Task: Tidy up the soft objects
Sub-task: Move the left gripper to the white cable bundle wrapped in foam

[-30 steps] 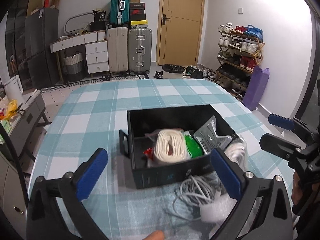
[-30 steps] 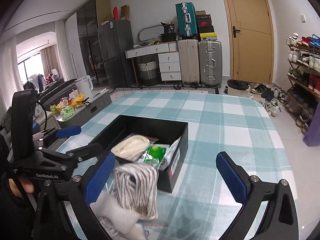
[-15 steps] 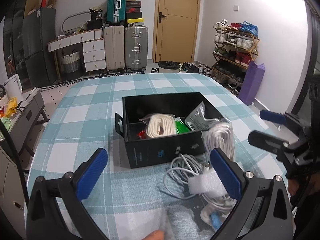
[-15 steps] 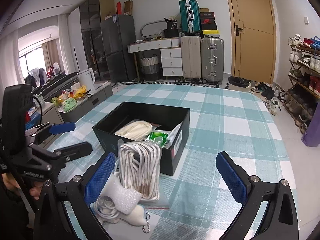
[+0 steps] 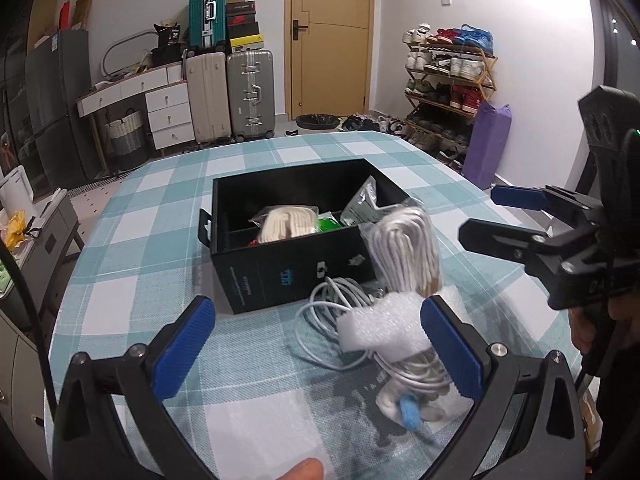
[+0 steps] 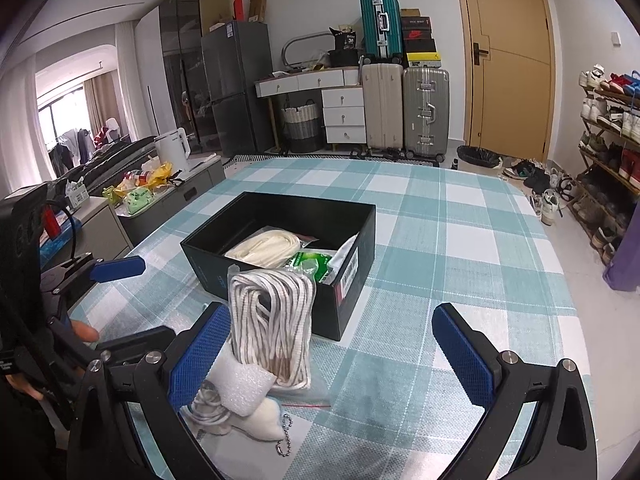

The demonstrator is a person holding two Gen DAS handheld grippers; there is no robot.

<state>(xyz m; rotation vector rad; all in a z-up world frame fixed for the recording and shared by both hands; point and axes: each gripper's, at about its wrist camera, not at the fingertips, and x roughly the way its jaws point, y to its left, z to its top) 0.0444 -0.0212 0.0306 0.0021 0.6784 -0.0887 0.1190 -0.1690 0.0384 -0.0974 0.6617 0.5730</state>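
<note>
Both cameras have been drawn back from the black box [image 5: 296,236], so that the loose pile in front of it, cut off at the frame edge a second ago, is now seen whole. The left hand-held gripper [image 5: 318,350] and the right hand-held gripper [image 6: 330,352] are both held wide open, and nothing is gripped by either. The box stands on the checked desk [image 6: 460,248] and already holds a cream rope coil [image 6: 264,248], a green packet [image 6: 310,262] and a silver pouch [image 5: 362,206]. Outside it, a bagged striped rope bundle [image 6: 272,328] leans against the near wall, with a white cable tangle [image 5: 340,320], a foam strip [image 5: 380,326] and a small white pouch with a ball chain [image 6: 260,420] lying beside it. One of these is judged to be the next pick. The rope bundle would best be taken first, gripped across its middle so that rope and not only slack bag is caught, then lifted clear of the box wall before release. The cable's loops may snag and drag the foam, so a slow lift is advised.
</note>
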